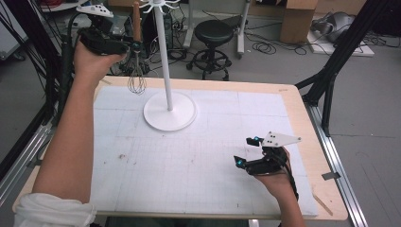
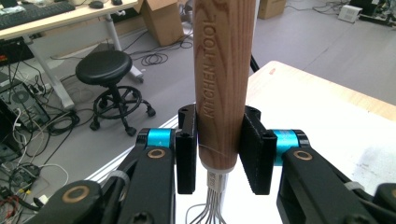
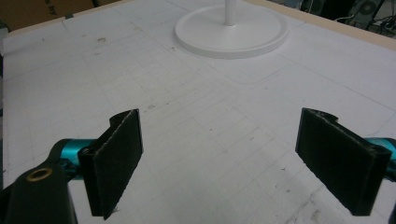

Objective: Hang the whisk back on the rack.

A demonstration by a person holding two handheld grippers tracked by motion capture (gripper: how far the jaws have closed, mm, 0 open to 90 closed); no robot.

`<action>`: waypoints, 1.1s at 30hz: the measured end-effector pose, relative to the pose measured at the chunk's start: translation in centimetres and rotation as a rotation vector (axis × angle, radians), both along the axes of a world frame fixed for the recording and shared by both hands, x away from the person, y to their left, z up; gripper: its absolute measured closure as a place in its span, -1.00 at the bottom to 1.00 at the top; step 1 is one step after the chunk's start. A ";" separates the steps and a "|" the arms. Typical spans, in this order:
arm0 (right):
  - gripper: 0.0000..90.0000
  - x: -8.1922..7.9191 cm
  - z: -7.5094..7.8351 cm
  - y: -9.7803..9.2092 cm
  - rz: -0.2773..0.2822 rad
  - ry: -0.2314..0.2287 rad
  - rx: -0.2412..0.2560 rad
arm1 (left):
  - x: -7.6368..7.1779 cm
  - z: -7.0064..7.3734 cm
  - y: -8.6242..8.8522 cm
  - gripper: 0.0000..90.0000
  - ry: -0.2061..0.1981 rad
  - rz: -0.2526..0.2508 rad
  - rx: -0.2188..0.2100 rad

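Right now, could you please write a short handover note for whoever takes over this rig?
Left tool: shut on the whisk by its wooden handle, held upright in the air, wires down, beside the stand at the far left of the table.
Right tool: open, holds nothing, low over the mat near the right edge.
Done: whisk lifted.
Left: probably hang it on the hooks at the stand's top, then let go.

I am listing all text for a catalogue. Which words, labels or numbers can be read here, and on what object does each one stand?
"KITCHEN TOOL": running lengthwise along the wooden handle of the whisk, held in the left gripper.
The small label below the handle, at the wires, is too small to read.
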State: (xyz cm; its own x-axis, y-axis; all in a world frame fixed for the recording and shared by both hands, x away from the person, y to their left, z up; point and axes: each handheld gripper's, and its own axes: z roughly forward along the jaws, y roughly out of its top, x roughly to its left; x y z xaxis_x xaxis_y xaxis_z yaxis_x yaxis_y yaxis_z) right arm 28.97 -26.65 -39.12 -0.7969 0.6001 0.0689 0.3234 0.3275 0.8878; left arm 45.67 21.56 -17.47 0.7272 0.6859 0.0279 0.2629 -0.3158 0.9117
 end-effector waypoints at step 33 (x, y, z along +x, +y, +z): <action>-0.70 -0.2 0.4 0.3 0.004 -0.012 -0.001 | -5.0 0.2 -0.2 -0.35 -0.010 -0.200 -0.024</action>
State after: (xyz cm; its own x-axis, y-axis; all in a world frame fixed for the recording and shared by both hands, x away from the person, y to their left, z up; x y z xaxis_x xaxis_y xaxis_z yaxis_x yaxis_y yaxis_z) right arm 28.73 -26.32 -38.75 -0.7999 0.5973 0.0591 0.3117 0.3292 0.8913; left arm 40.66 21.37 -17.28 0.8490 0.5280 0.0216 0.1875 -0.3392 0.9218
